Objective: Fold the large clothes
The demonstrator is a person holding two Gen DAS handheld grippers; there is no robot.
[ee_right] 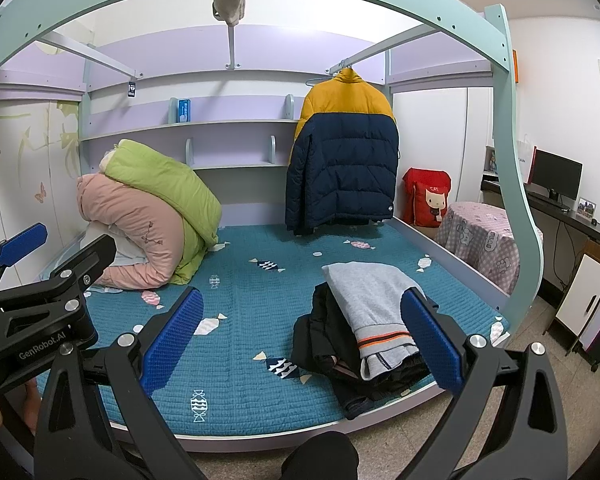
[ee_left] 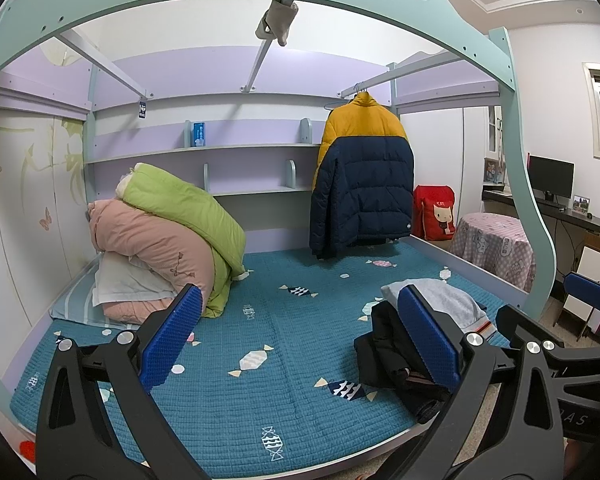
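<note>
in front of me the bed's quilted teal candy-print mattress cover [ee_right: 252, 320] carries a heap of dark and grey clothes [ee_right: 364, 332] near its right front edge, rolled pink and green duvets [ee_right: 148, 208] back left.

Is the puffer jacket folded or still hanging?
Hanging. The puffer jacket hangs full length from a hanger on the bed frame rail, its hem just above the mattress.

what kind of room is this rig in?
Most likely a child's bedroom at home: a bed with a candy-print quilt under a loft frame, rolled duvets at its head, and a desk with a monitor beside it.
</note>
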